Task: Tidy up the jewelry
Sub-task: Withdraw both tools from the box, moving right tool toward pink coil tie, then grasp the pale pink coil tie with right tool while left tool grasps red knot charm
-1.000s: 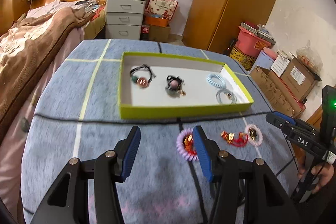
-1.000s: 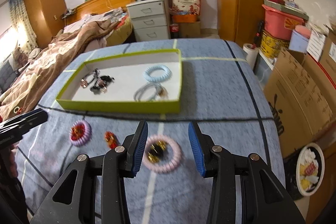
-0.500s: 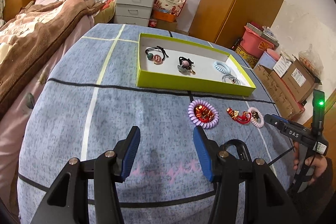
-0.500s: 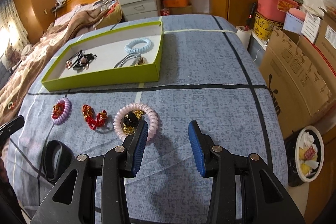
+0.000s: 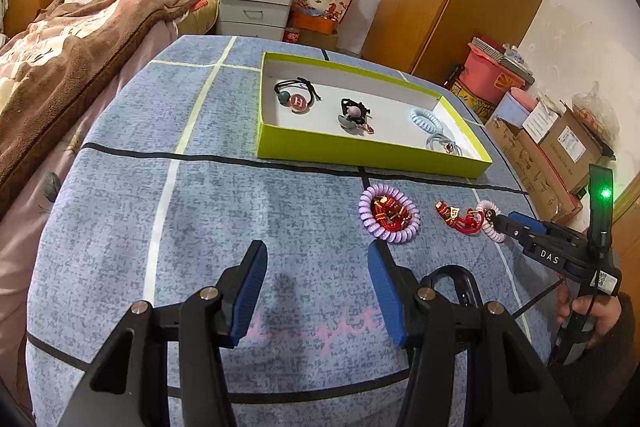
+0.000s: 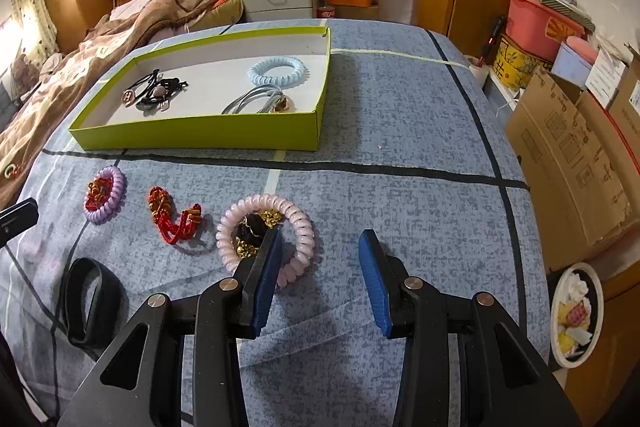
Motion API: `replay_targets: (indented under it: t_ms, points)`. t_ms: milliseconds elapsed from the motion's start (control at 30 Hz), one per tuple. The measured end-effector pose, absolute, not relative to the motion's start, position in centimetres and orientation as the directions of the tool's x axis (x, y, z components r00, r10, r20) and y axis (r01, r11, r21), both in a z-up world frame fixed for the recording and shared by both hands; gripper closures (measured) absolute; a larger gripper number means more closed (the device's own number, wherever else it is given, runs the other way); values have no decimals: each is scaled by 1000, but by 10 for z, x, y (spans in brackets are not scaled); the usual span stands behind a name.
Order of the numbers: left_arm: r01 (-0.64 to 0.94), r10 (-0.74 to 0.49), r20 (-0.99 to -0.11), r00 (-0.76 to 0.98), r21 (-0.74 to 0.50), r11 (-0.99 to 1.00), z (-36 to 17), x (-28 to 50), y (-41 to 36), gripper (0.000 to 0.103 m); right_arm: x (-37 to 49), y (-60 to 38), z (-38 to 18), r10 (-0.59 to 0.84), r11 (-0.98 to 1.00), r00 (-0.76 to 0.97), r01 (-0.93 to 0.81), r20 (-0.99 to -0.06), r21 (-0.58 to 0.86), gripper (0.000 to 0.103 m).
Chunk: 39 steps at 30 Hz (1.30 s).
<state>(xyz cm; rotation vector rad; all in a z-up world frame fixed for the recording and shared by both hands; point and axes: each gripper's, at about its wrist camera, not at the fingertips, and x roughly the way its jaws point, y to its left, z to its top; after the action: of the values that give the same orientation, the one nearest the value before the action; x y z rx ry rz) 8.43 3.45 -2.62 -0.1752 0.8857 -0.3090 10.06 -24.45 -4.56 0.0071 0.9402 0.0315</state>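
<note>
**Jewelry laid out on a blue-grey cloth, both claws spread wide**

A shallow lime-green cardboard tray with a white floor point(image 6: 200, 135) sits on the blue-grey speckled tablecloth with black and pale stripes point(image 6: 400, 115). Inside it lie a pale blue spiral coil hair tie point(image 6: 279, 71), a grey-blue cord tie with a small charm point(image 6: 256, 99), a black elastic with a round red "H" disc point(image 5: 298, 101) and a black tie with a pink bead point(image 5: 353, 113).

In front of the tray, on the cloth, three pieces lie in a row: a lilac spiral coil ring with a red-and-gold ornament inside it point(image 6: 105, 199), a loose red knotted cord with gold charms point(image 6: 172, 219), and a pale pink spiral coil ring holding black and gold trinkets point(image 6: 266, 239). A black elastic band point(image 6: 90, 301) lies nearer the camera.

The right gripper point(image 6: 318, 281) has its blue pads wide apart and grips nothing; its left pad overlaps the pink ring in the right wrist view, and contact cannot be judged. The left gripper point(image 5: 316, 293) is likewise spread and empty, over bare cloth, the lilac ring lying ahead of it to its right.
</note>
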Motion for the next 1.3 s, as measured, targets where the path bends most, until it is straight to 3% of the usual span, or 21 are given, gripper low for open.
replay_targets:
  t_ms: [33, 167, 233, 900, 1300]
  points:
    - [192, -336, -734, 591, -277, 942, -27, 85, 34, 48, 101, -245, -45, 31, 999, 590, -24, -807, 21, 63]
    - [193, -338, -738, 584, -278, 941, -29, 88, 32, 48, 100, -247, -45, 43, 999, 594, -28, -804, 33, 87]
    - [196, -339, -739, 582, -278, 941, -29, 89, 31, 48, 100, -248, -45, 52, 999, 594, -30, -803, 42, 92]
    - [328, -384, -734, 560, -230, 916, -20, 111, -26, 49, 94, -257, -23, 154, 982, 663, -19, -732, 190, 93]
    - [265, -356, -746, 563, -245, 933, -27, 117, -13, 49, 92, -256, -22, 170, 978, 669, -26, -724, 205, 93]
